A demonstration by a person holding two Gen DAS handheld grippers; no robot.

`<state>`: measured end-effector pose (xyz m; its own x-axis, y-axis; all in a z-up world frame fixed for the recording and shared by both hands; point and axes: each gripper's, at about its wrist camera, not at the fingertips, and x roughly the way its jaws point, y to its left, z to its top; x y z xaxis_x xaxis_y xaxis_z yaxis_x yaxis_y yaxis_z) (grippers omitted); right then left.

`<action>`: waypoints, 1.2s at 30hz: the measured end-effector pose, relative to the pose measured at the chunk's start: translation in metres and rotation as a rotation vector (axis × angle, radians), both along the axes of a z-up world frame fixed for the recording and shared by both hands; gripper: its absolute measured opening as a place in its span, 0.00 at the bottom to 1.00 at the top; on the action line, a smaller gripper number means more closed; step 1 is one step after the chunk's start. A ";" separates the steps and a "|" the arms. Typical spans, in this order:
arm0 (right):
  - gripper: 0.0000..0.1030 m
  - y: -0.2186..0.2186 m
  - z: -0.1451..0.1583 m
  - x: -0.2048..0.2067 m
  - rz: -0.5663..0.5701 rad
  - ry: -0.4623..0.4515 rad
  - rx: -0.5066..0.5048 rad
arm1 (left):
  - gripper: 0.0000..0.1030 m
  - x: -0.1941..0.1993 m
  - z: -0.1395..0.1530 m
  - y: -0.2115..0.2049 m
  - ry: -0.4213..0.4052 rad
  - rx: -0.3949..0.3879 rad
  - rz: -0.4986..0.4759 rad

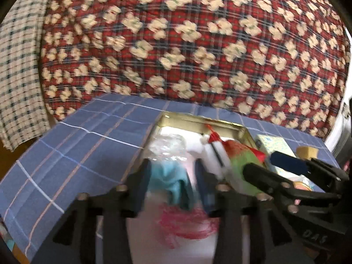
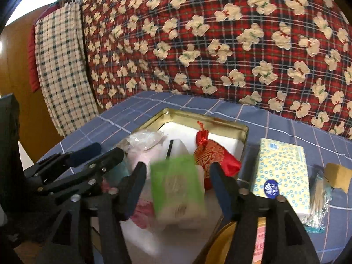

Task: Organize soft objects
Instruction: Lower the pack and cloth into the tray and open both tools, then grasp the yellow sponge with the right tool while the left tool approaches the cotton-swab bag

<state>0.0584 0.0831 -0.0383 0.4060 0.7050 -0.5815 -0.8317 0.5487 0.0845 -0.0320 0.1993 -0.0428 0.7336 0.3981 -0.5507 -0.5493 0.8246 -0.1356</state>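
Observation:
An open gold tin (image 2: 220, 121) with a white lining sits on the blue checked cloth (image 2: 286, 127). It holds a red embroidered pouch (image 2: 211, 158), a clear plastic bag (image 2: 145, 139) and a pink-red fluffy item (image 1: 187, 222). My left gripper (image 1: 172, 169) is open over the tin's near left; a light blue soft item (image 1: 169, 176) lies blurred between its fingers, with a gap on the right side. My right gripper (image 2: 178, 169) is open over the tin's near right. A blurred green-topped pack (image 2: 178, 193) sits between its fingers, touching neither pad.
Right of the tin lie a yellow dotted tissue box (image 2: 281, 167), a bag of cotton swabs (image 2: 319, 198) and a tan sponge (image 2: 338, 176). A round gold-rimmed lid (image 2: 261, 242) is under my right fingers. A red plaid quilt (image 2: 220, 44) rises behind.

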 end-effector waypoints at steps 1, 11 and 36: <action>0.69 -0.003 0.001 0.000 -0.003 0.001 0.010 | 0.62 -0.002 0.002 0.000 -0.006 0.009 0.021; 0.71 -0.052 0.012 0.012 -0.073 -0.028 0.058 | 0.91 -0.009 0.015 -0.010 -0.054 0.033 0.051; 0.71 -0.195 -0.019 0.125 -0.525 0.008 -0.035 | 0.99 0.053 0.034 -0.111 -0.099 0.037 -0.170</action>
<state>0.1835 -0.1119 -0.0573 0.6948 0.3880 -0.6055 -0.4435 0.8940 0.0640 0.0213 0.0887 -0.0089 0.8422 0.2822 -0.4595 -0.3867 0.9099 -0.1499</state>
